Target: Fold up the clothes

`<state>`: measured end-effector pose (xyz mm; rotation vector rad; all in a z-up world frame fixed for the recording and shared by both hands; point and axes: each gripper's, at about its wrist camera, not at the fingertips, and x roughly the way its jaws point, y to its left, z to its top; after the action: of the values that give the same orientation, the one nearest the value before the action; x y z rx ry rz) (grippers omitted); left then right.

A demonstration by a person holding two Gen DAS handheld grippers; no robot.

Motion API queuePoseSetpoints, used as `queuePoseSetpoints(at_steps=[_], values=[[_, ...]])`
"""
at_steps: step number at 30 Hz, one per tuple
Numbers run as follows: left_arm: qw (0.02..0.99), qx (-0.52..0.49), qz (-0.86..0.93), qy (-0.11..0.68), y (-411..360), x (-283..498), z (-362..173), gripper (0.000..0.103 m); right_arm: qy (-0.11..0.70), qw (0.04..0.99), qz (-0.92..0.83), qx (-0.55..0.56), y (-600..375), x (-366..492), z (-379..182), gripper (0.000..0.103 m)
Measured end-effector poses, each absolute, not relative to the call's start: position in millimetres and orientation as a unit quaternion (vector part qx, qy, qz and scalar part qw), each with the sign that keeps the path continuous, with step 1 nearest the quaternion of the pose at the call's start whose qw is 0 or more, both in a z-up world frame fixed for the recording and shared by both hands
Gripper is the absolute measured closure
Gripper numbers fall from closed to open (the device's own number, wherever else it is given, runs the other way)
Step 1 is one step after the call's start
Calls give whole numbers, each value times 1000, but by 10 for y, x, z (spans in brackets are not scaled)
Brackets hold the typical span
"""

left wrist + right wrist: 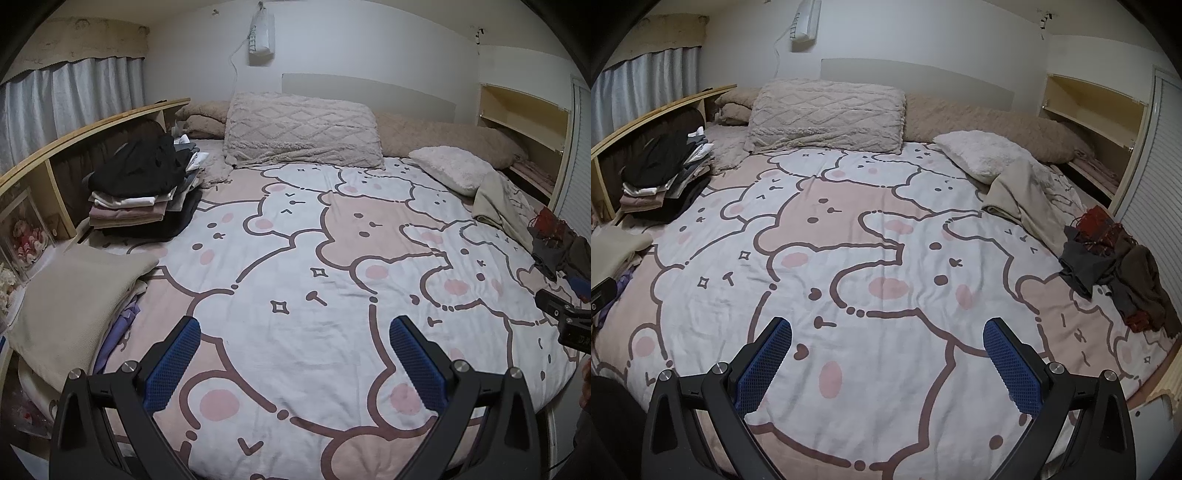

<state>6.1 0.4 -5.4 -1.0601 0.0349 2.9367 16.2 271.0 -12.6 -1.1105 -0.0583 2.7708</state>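
While both tools hang over the near edge of the bed, neither grasps anything: the left gripper (295, 354) and the right gripper (887, 354) each stand spread wide, blue pads (764, 365) apart, nothing between them. Beneath them lies the bear-print bedspread (871, 258), flat and bare in the middle, which looks like the working area. The clothes yet to fold sit well to the right: a dark crumpled heap (1115, 266) of grey, brown and red fabric near the bed's edge, and beyond it a beige garment (1023, 203) slumped against the small white pillow (986, 157). On the left, a folded beige piece (74, 295) rests near, and farther back a stack of folded clothes (144, 199) topped by something black.

The step in hand seems to be fetching the next garment. To do it well, I would reach with the right tool, pinch a single layer at a hem or shoulder instead of a bunch, and drag it to the bare centre before spreading.
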Motion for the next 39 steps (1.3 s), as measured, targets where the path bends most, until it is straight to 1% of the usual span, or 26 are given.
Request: queuePoseSetpoints(at_steps=[9,24,33,39], values=[[15,-335,942,16,9,61,-44,0,-9,68,921,-384,2692,139,-175,0],[19,-340,940,-5,23,-14,-76,0,-18,72,920,-385,2803,78,-239,0],[14,-349,937,11,193,-58,-123,0,-41,125,919,-371,3340,-135,-398,0],[26,-361,932,-1,290,-134,-186,0,-41,168,916,-362,3899,-395,-521,1]])
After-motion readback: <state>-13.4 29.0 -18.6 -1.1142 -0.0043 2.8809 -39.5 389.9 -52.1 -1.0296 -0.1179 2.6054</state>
